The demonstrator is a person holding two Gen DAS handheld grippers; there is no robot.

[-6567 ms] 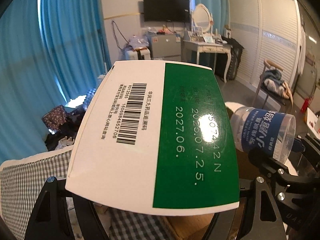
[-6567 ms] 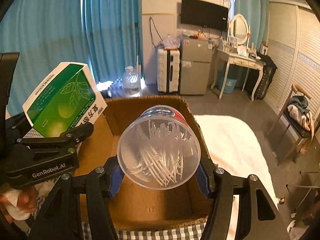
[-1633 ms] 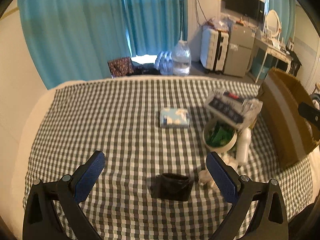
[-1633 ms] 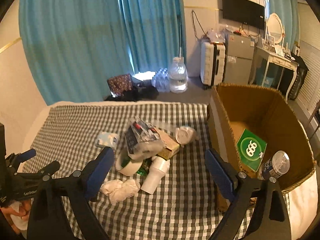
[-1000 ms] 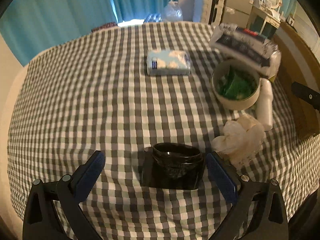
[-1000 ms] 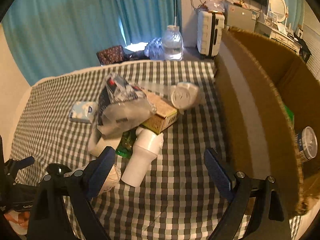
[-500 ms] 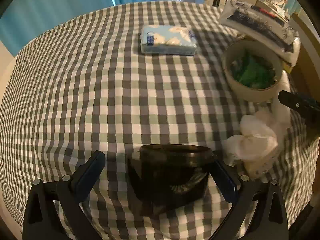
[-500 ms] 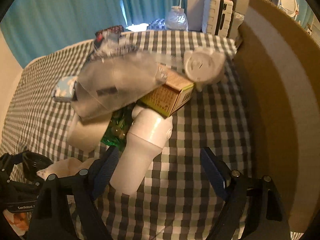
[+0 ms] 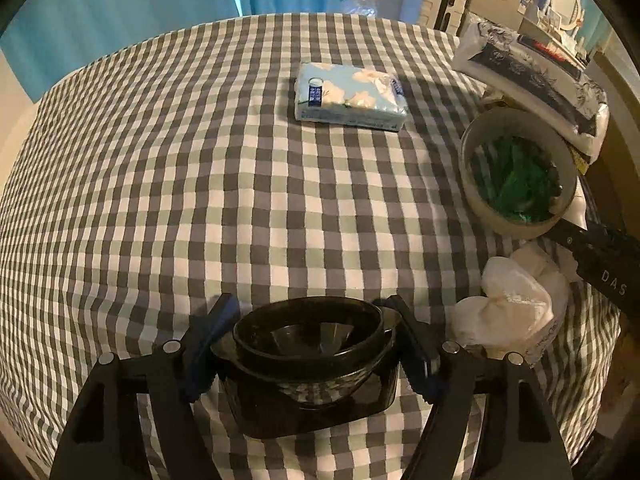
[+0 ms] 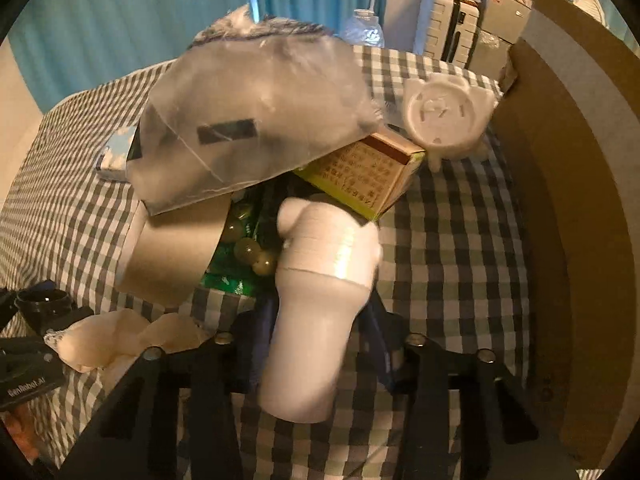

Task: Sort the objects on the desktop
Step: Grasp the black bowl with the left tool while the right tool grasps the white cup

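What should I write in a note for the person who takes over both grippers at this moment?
Left gripper: shut on the dark glass ink bottle, on the checked tablecloth.
Right gripper: shut on the lying white plastic bottle.
Neither is visibly lifted yet.
Left on the cloth: blue tissue pack, tape roll, crumpled white tissue, yellow-green carton, clear plastic bag.
Cardboard box stands to the right; its contents are hidden.

Teal curtains [image 9: 120, 12], a white suitcase [image 10: 444, 28] and a water jug [image 10: 366, 28] stand behind.
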